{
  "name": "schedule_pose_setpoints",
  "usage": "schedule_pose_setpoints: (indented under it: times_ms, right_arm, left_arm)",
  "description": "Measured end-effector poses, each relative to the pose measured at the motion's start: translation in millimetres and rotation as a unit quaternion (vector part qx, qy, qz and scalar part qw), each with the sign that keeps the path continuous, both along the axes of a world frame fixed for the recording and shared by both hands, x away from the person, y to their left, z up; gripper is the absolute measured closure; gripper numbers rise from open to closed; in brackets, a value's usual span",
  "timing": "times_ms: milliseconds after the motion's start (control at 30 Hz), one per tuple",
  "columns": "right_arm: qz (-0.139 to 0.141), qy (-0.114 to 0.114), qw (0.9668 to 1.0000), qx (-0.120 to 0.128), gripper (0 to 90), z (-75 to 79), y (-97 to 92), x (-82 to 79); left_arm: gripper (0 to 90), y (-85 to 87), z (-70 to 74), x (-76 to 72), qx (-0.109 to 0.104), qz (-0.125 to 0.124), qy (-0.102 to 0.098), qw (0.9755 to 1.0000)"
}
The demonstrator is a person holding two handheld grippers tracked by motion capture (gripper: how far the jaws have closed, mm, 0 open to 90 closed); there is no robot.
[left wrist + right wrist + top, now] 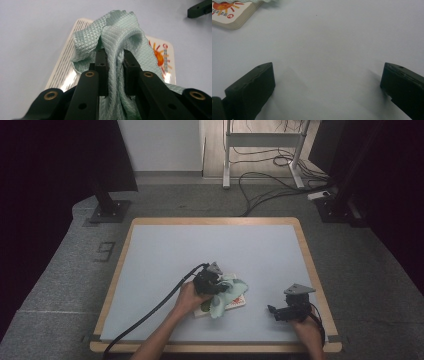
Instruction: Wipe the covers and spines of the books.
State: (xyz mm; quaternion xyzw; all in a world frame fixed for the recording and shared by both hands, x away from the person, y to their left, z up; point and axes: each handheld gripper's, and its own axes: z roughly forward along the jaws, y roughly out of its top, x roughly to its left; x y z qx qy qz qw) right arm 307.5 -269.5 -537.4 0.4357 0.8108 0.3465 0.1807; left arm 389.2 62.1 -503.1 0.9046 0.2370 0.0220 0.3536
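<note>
On grey table (pixel 165 255): cloth (pixel 120 37) over book (pixel 229 15).

No legible text anywhere I can see; the card (pixel 230 13) under my cloth carries an orange sun graphic and a row of small red characters along its edge in the right gripper view, too blurred to read; same card (pixel 160 57) in the left gripper view shows the sun and a small red mark, also unreadable.
</note>
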Motion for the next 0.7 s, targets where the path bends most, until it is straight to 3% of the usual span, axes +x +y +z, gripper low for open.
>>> schedule_pose_setpoints:
  times_ms: [700]
  right_arm:
    - [0.0,0.0,1.0,0.0,0.0,0.0,0.0,0.0]
  left_arm:
    - [77.4,75.6,3.4,-23.3,0.002,0.047,-0.004,0.9989]
